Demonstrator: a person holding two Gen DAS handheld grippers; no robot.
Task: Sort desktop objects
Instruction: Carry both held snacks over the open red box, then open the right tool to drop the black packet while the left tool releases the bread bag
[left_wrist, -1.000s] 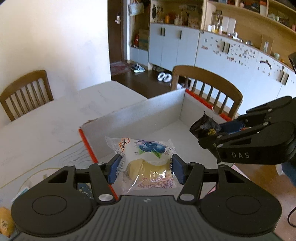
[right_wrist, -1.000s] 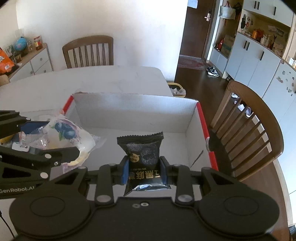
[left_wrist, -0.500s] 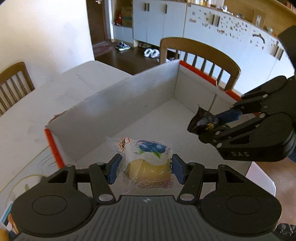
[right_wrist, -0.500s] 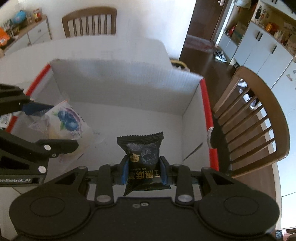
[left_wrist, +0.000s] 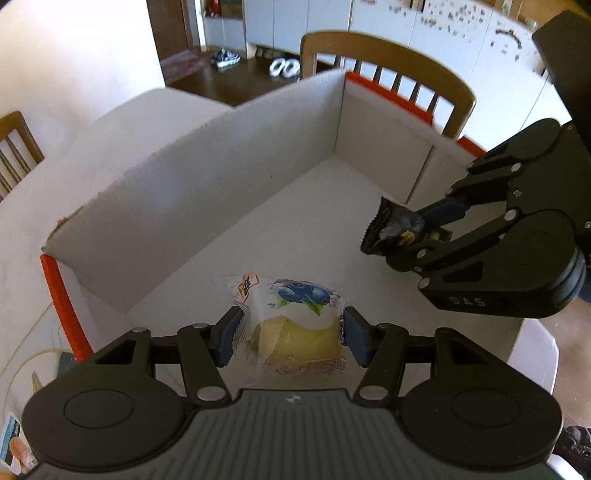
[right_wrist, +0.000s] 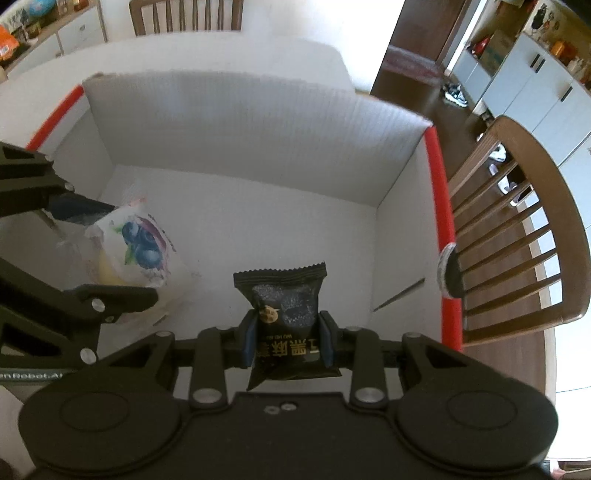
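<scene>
Both hands have dropped toward the cardboard box (left_wrist: 192, 192). My left hand-held gripper (left_wrist: 291, 338) clamps the blueberry bread packet (left_wrist: 295, 325), my right hand-held gripper (right_wrist: 287, 338) the black snack packet (right_wrist: 284, 317); both now hang inside the walls. Release looks next.

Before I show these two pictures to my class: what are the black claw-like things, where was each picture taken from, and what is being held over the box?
They are two hand-held grippers, each carrying a camera that looks along its fingers. One picture comes from the left gripper, which is clamped on a clear-wrapped blueberry pastry. The other comes from the right gripper, clamped on a black snack packet. Both point down into an open white cardboard box with red edges, standing on a pale table. Each gripper also shows in the other's picture. Wooden chairs stand around.
</scene>
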